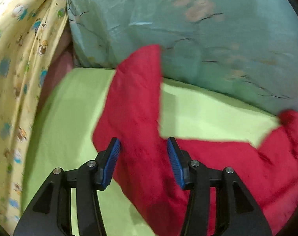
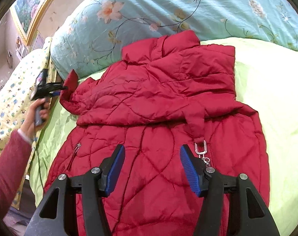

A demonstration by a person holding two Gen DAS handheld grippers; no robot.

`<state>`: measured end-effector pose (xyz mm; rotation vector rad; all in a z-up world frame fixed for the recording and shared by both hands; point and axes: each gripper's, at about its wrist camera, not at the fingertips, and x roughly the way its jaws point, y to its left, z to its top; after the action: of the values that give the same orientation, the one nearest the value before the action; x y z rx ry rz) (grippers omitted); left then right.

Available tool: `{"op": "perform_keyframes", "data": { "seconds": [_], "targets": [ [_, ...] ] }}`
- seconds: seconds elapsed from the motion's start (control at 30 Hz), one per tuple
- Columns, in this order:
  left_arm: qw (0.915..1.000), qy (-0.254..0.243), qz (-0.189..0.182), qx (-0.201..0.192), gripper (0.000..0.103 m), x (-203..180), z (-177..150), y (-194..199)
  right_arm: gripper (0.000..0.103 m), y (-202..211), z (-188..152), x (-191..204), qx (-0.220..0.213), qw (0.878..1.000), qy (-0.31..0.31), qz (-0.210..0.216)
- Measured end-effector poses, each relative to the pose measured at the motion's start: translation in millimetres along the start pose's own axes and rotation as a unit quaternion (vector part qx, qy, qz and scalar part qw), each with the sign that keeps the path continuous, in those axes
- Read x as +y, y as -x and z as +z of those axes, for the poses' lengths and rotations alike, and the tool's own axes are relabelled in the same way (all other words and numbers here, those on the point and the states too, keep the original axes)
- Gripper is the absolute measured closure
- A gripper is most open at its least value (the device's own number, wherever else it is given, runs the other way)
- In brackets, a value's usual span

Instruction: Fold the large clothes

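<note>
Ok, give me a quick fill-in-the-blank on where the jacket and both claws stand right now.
1. The quilted jacket is ____ in colour.
2. It lies on a light ____ sheet.
3. The right claw hovers over the jacket with its jaws ____.
4. The left claw sits at the jacket's ____, which reaches toward the teal floral quilt.

Missing words: red; green; open; sleeve
</note>
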<state>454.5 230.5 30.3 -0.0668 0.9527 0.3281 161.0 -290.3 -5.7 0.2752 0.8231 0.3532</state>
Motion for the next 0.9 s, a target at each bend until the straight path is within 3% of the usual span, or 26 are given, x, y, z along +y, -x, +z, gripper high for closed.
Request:
{"op": "perform_keyframes", "data": {
  "seconds": [0.03,0.07,0.1,0.4,0.63,0.9],
  "targets": [
    [1.0000,-0.001,0.004,0.005,0.058,1.1,3.3,-6.1,0.043,0.9,-1.2,-0.7,0.000,1.000,-0.002,0.000],
    [0.9999,0.000,0.005,0.008,0.080,1.5,5.8,-11.9,0.043,1.3,-2.3,-1.9,0.001,1.000,-0.004,0.000],
    [0.9999,0.001,0.004,0.013,0.091,4.7,7.3,-14.1,0.043,1.4,-3.5,-3.1,0.003,1.000,-0.006,0.000],
    [0.9901,0.035,-0.128,-0.047,0.094,11.6,-34.6,43.6,0.042,6.0,-5.8,-1.0,-0.006,1.000,-0.009,0.013],
    [0.9703,0.040,-0.225,-0.081,0.095,-5.6,-84.4,103.4,0.042,8.8,-5.8,8.2,-0.011,1.000,-0.009,0.024],
    [0.9469,0.005,-0.302,-0.110,0.095,-69.7,-122.7,161.1,0.041,8.3,-9.6,-0.4,-0.009,0.999,-0.036,0.028]
  ]
}}
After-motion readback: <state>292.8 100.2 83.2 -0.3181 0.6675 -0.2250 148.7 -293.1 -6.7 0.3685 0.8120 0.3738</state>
